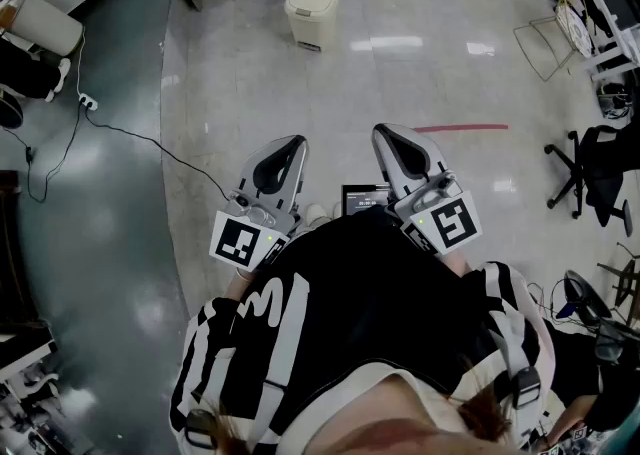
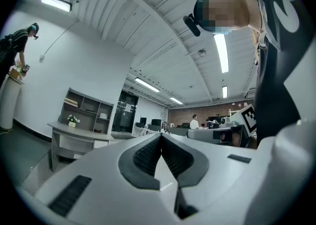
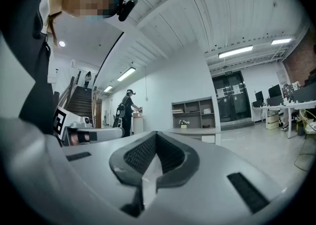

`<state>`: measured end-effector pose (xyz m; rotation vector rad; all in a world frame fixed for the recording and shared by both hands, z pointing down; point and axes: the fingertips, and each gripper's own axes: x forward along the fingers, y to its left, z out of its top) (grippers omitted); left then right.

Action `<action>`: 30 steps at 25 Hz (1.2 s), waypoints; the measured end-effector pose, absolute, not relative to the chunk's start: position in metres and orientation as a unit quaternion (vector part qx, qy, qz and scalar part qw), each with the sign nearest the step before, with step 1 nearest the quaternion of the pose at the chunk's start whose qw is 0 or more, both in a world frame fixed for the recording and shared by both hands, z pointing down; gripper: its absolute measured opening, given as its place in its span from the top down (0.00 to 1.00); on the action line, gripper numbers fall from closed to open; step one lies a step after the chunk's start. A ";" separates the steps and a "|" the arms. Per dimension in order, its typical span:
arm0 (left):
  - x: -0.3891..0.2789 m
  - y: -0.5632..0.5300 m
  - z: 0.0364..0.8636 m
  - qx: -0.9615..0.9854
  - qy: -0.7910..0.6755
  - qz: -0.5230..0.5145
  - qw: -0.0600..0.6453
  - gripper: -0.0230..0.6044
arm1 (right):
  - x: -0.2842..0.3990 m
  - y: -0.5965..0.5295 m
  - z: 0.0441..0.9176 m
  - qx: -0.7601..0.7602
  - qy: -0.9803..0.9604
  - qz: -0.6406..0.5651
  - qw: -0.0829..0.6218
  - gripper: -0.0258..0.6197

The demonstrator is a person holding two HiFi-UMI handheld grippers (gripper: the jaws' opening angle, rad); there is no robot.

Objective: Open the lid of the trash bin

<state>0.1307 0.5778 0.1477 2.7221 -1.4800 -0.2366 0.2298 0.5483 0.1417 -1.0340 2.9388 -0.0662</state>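
Standing at upper centre of the head view: cream trash bin (image 1: 313, 11), lid down, on the pale floor (image 1: 450, 83), well apart from both tools. At lower centre, close to the person's torso, the left tool (image 1: 288, 151): jaws pressed together, nothing between. Beside it, the right tool (image 1: 392, 141): jaws likewise pressed together, empty. At left, a black cable (image 1: 130, 133) lying across the floor.

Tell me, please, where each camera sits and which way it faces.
Head view: on the person's head, steeply down at the cream lidded plastic trash bin; left gripper, right gripper, black striped top show.
Left gripper view: on that gripper, facing forward and upward; shut jaws, the top.
Right gripper view: likewise.
Both share the grey open shelf unit.
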 end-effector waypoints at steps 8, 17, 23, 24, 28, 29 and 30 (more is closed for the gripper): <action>0.129 0.582 0.147 0.876 -0.475 -0.079 0.021 0.96 | 0.228 0.554 0.144 -0.333 0.943 -0.023 0.011 0.95; 0.124 0.586 0.147 0.876 -0.474 -0.089 0.023 0.96 | 0.219 0.561 0.148 -0.324 0.945 -0.049 0.020 0.95; 0.123 0.588 0.149 0.881 -0.463 -0.088 0.030 0.96 | 0.213 0.565 0.148 -0.323 0.945 -0.049 0.017 0.95; 0.123 0.589 0.151 0.883 -0.461 -0.087 0.031 0.96 | 0.211 0.566 0.149 -0.322 0.945 -0.050 0.019 0.95; 0.120 0.594 0.159 0.886 -0.456 -0.084 0.031 0.96 | 0.206 0.571 0.157 -0.324 0.944 -0.055 0.025 0.95; 0.118 0.595 0.159 0.886 -0.455 -0.084 0.032 0.96 | 0.203 0.571 0.158 -0.324 0.944 -0.055 0.024 0.95; 0.115 0.595 0.159 0.886 -0.454 -0.085 0.032 0.96 | 0.200 0.572 0.158 -0.323 0.944 -0.054 0.023 0.95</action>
